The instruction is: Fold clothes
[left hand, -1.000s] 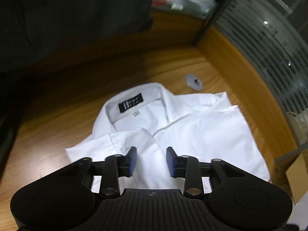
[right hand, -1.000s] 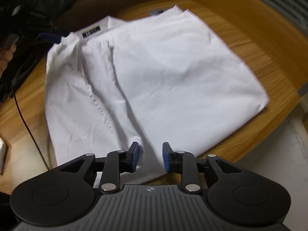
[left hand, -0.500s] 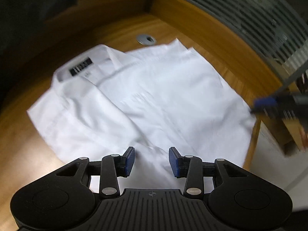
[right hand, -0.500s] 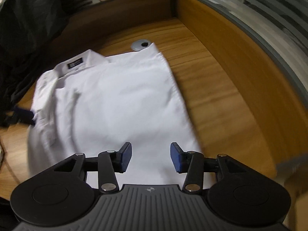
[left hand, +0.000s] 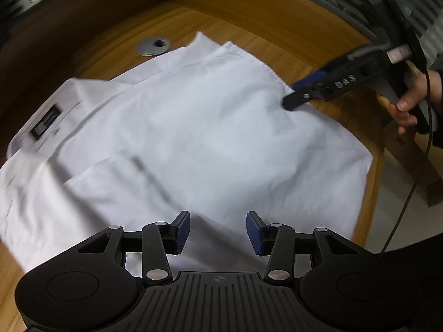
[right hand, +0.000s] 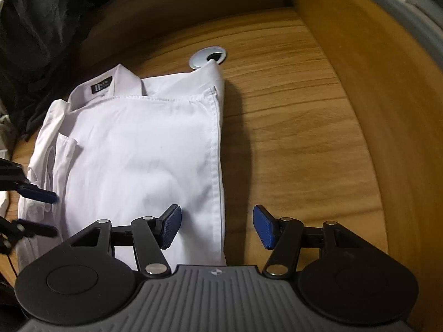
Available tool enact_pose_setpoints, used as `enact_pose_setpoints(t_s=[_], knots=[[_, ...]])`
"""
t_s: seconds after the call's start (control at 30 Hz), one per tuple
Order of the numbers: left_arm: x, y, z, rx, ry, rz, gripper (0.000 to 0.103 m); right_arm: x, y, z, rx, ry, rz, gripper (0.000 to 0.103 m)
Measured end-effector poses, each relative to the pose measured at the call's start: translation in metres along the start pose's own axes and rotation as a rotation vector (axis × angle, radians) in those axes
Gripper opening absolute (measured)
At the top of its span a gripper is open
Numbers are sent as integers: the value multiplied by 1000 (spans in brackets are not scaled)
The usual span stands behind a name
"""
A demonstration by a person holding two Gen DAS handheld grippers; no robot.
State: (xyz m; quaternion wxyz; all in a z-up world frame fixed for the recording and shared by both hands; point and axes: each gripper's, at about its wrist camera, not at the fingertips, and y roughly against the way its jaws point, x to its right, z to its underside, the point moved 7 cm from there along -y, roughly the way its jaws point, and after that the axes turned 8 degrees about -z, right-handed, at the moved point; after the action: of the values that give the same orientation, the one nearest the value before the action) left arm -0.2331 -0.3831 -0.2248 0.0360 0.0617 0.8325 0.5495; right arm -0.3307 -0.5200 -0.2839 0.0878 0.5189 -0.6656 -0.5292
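A white shirt [left hand: 193, 138] lies folded on the wooden desk [right hand: 304, 138], its collar with the dark label [right hand: 102, 85] at the far end. My left gripper [left hand: 218, 232] hovers over the shirt's near hem. Its jaws are opening and pinch no cloth. It also shows at the left edge of the right wrist view as the left gripper [right hand: 47, 213], beside the shirt's left side. My right gripper [right hand: 217, 229] straddles the shirt's right folded edge from above, jaws opening, pads clear of the cloth. A hand [left hand: 404, 108] holds the right gripper [left hand: 301, 94] at that edge.
A silver cable grommet [right hand: 208, 56] sits in the desk just beyond the shirt's far right corner. Dark fabric [right hand: 36, 27] is piled at the far left. A curved wooden partition [right hand: 387, 83] walls the desk on the right; the desk edge [left hand: 373, 193] drops off near the shirt's hem.
Both grippers have swept sideways over the shirt and rolled. The right gripper now sits over the right folded edge with wider jaws. The left jaws have widened a little.
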Motion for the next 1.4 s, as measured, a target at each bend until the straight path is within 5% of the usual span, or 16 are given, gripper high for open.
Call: enact_pose_setpoints(t_s=[0.2,0.33,0.53,0.83,0.97,1.2,1.4], knots=[[26,-20,-25,16,-49,0,47,2,-13,-12,-1,-6,-103,60],[33,-34,-37,3,-69,17,47,-2,-20,-13,-11,-27,-168,29],[34,-53,-45,-23,-64,35,47,-14,-11,-18,18,-31,-140,6],[23,-51,-46,-3,31,73,48,-80,25,-41,83,36,-65,3],[6,-15,-42,44,148,117,46,-129,26,-48,84,142,-2,3],[-64,86,8,143,298,31,46,-220,3,-49,47,343,112,3],[-114,115,46,174,354,-45,46,-270,-57,-30,-34,481,200,2]])
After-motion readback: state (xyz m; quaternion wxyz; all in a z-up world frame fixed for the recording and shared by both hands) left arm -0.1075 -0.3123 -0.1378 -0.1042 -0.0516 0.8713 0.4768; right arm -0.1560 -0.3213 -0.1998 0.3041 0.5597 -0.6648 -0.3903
